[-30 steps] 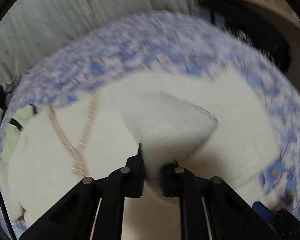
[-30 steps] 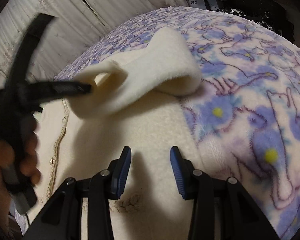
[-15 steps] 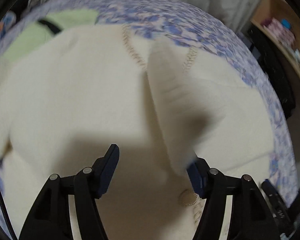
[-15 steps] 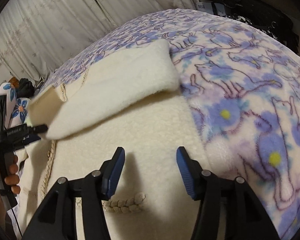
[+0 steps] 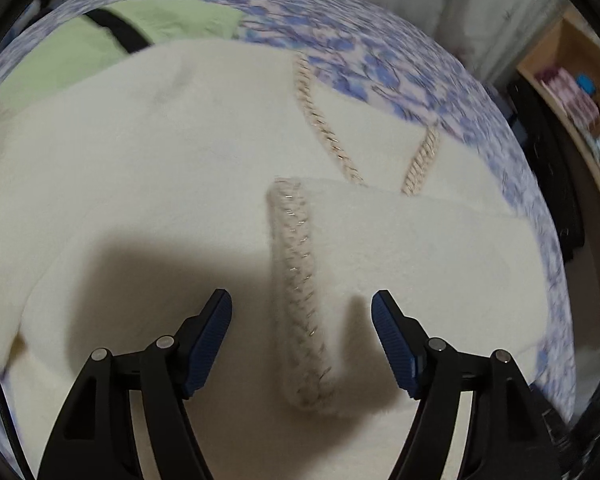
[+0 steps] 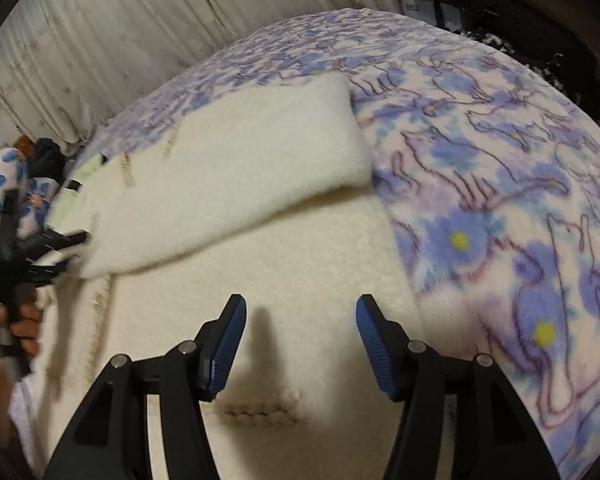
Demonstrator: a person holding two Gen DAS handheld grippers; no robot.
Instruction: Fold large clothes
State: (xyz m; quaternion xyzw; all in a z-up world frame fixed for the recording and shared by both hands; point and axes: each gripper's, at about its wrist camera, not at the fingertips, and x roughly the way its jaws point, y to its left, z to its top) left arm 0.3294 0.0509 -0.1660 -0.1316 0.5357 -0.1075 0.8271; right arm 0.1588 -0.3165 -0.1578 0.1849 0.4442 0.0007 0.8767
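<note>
Left wrist view shows my left claw [image 5: 302, 312] opening above the cream cardigan [image 5: 140, 168], the braided sleeve cuff [image 5: 296, 292] lying loose between the pads, untouched. Only here a green garment [image 5: 100, 44] shows beyond the cardigan. Right wrist view alone shows my right claw [image 6: 300, 320] apart over the cardigan's hem, the folded sleeve [image 6: 240, 168] lying across it, all on the blue-flowered bed blanket [image 6: 500, 184].

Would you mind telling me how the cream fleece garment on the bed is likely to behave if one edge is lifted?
Probably floppy: the folded-over sleeve drapes flat on the cream fleece garment instead of holding a shape. Its thick pile suggests it is bulky yet light, and likely to grip rather than slip. A lifted edge would probably sag and drag on the fuzzy blanket.
</note>
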